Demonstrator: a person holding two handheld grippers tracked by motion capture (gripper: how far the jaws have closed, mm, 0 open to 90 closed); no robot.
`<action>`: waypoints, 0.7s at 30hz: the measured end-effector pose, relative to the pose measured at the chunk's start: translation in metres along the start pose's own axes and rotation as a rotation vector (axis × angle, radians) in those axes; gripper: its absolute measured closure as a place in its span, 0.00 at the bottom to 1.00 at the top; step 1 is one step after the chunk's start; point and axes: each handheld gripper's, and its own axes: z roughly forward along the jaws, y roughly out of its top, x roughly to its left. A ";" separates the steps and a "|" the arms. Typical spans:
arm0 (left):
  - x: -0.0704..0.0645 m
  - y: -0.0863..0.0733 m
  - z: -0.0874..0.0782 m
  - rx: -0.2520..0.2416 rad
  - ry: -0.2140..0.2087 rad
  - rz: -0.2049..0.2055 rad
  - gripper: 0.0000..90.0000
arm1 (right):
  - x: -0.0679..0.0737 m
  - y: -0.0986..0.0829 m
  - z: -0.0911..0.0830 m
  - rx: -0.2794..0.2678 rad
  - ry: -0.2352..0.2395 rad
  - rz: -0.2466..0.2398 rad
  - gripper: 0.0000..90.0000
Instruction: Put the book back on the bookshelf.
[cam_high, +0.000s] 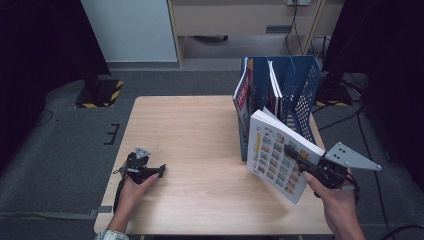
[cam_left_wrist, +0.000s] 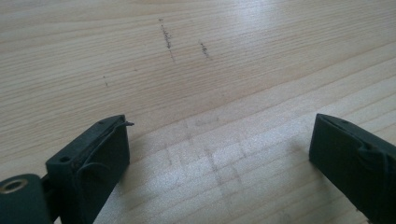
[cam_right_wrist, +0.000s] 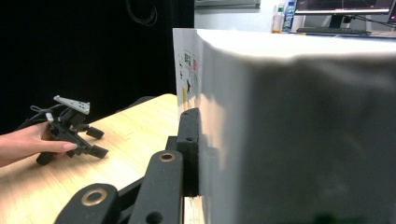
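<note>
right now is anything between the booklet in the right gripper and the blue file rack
Nothing visible blocks it. The right gripper holds the booklet just in front of the blue file rack. Magazines already fill its left slots; the right slots look free. The left gripper rests open, far off.
</note>
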 end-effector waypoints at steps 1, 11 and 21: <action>0.000 0.000 0.000 0.001 0.001 -0.001 0.04 | -0.001 0.000 -0.001 -0.001 -0.004 -0.001 0.82; 0.000 -0.001 -0.001 0.007 -0.006 0.006 0.03 | -0.007 0.000 -0.014 0.002 -0.039 0.002 0.82; 0.001 -0.002 -0.002 0.010 -0.006 0.003 0.00 | -0.012 -0.002 -0.025 0.003 -0.068 0.011 0.82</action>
